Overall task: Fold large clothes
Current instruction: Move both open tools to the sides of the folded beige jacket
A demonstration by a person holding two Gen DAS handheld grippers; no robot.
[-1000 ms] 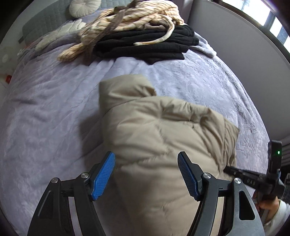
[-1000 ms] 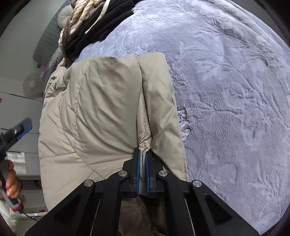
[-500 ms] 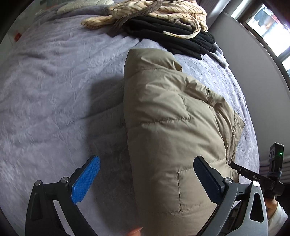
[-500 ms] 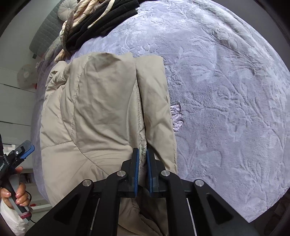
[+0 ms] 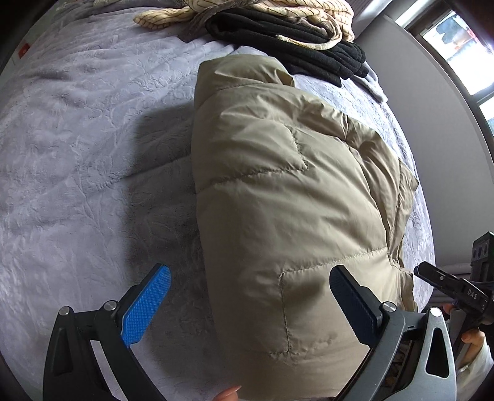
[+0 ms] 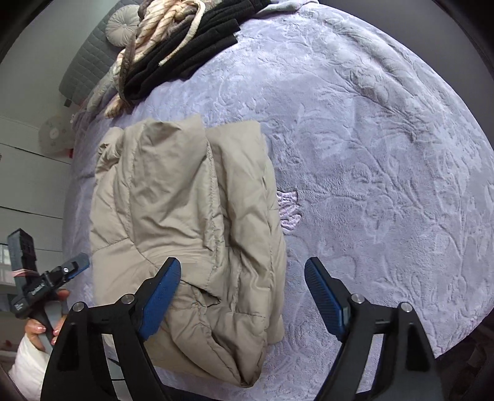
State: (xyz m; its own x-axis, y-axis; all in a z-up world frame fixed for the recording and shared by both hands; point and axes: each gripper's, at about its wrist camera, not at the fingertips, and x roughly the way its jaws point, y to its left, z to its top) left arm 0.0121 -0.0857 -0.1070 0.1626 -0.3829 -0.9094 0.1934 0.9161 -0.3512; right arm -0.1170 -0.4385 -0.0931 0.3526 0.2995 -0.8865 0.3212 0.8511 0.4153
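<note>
Puffer jacket (image 5: 278, 197), beige and quilted, is lying folded lengthwise on the lavender bedspread (image 5: 77, 138), near the bed's front edge and well apart from the clothes pile (image 5: 287, 34) at the far end. Left gripper (image 5: 250, 305) is hanging over its left edge, jaws spread wide, holding nothing. Right gripper (image 6: 242, 296) has just been opening and is straddling the jacket's right edge, pads clear of the fabric. Judgement: the next fold is calling for both grippers taking the near hem evenly, keeping the layers aligned.

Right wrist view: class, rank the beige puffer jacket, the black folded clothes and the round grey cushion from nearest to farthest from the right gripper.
From the right gripper:
1. Beige puffer jacket, directly beneath the jaws, left of centre.
2. Black folded clothes, upper left.
3. Round grey cushion, beyond them, top left.
</note>
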